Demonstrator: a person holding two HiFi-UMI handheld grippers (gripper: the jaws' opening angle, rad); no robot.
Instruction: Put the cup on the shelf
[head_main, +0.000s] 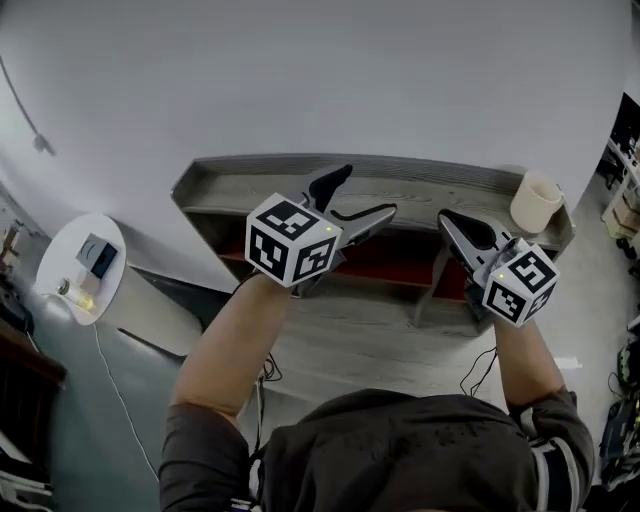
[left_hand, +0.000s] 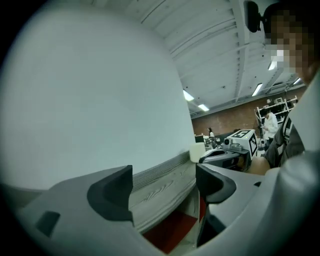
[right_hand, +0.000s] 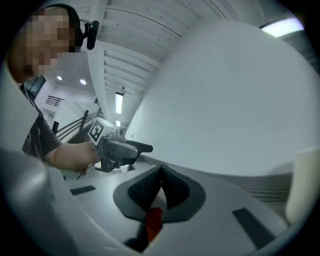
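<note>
The cup is seen on the shelf, at 2 o'clock from the right hand-held gripper, jaws pressed together; the left hand-held gripper is held apart, empty.

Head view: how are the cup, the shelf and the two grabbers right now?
Cup: upright on the shelf's top board, at its right end, not held.
Shelf: standing against the wall, only the cup on top.
Left gripper: open, nothing between its jaws.
Right gripper: shut, empty.
</note>
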